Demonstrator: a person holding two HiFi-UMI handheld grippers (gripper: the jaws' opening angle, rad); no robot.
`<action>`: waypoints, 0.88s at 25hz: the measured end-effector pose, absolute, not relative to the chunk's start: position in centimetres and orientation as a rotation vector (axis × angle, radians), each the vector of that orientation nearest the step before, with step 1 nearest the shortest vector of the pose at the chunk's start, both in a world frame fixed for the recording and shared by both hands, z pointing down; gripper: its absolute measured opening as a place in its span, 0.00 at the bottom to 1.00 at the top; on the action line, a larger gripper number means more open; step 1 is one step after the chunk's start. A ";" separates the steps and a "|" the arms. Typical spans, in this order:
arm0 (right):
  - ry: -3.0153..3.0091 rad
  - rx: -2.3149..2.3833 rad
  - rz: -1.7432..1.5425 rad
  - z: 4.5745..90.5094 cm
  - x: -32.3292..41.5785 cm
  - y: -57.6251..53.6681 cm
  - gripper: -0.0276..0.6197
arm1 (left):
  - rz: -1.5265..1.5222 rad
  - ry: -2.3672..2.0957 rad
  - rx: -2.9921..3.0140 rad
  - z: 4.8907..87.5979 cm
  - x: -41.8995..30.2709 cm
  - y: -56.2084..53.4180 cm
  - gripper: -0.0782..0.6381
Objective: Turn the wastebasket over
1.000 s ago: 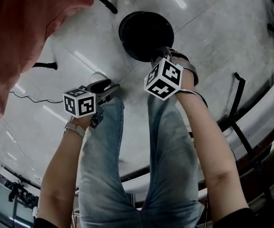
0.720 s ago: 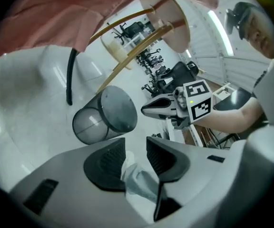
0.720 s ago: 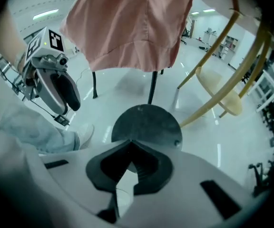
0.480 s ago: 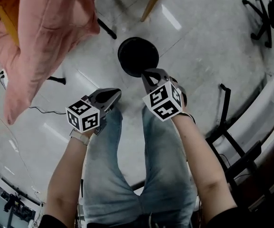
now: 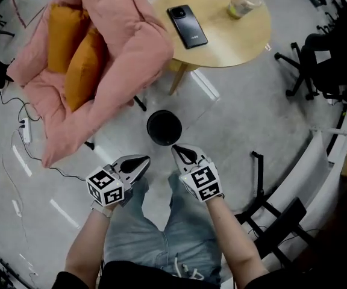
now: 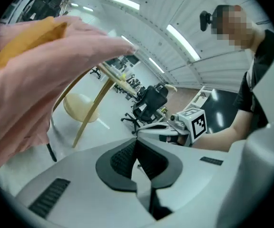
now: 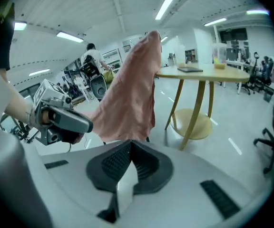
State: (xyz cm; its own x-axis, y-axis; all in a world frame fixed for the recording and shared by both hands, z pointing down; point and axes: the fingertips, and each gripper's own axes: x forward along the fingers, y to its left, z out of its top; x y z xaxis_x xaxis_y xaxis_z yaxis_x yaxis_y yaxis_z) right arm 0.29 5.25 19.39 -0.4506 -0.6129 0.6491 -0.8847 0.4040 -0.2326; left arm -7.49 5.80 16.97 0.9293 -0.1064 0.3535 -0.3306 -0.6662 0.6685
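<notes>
Both grippers have risen from the floor since a second ago, when the right one was down at the rim of the wastebasket [image 5: 164,127] and the left one hung spread beside the person's leg; now they are lifted side by side in front of the person's jeans [image 5: 155,236], and the bin sits small and far beneath them. From where I stand, the left gripper [image 5: 142,160] is pressed together with nothing in it, and its own view shows the dark ribbed pads [image 6: 122,158] meeting along one line. The right gripper [image 5: 177,151] is likewise closed on nothing, its pads [image 7: 115,163] touching. The two tips lean toward each other but stay apart. The black wastebasket stands alone on the pale glossy floor [image 5: 240,119], just ahead of the gripper tips in the head view, touched by neither. It is near the leg [image 5: 179,77] of the round wooden counter [image 5: 246,44] and close to the edge of a pink cover [image 5: 131,53] draped over a seat with orange cushions [image 5: 83,65]. Its round face points upward; I cannot tell whether that is the mouth or the base. On the counter lie a dark phone [image 5: 187,26] and a clear cup [image 5: 241,3], well apart. A black office chair [image 5: 330,59] stands off to the right.
</notes>
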 end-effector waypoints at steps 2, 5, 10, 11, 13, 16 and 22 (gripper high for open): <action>-2.241 1.301 0.750 15.5 0.3 5.0 0.06 | 0.331 -0.305 2.360 12.7 -6.8 4.8 0.13; -2.297 1.362 0.771 9.4 0.0 6.0 0.06 | 0.331 -0.282 2.404 7.0 -5.8 5.4 0.13; -2.358 1.483 0.719 0.4 1.5 6.6 0.06 | 0.307 -0.274 2.466 -1.5 -3.3 5.9 0.13; -2.361 1.502 0.685 -1.1 2.1 6.2 0.06 | 0.302 -0.283 2.481 -2.9 -2.7 5.4 0.13; -2.365 1.526 0.650 -4.1 3.1 6.1 0.06 | 0.307 -0.311 2.497 -5.3 -2.3 5.3 0.13; -2.394 1.549 0.624 -8.5 3.9 6.5 0.06 | 0.290 -0.334 2.536 -8.9 -1.8 5.6 0.13; -2.471 1.559 0.576 -13.6 3.5 6.4 0.06 | 0.167 -0.309 2.572 -14.2 -1.8 5.1 0.13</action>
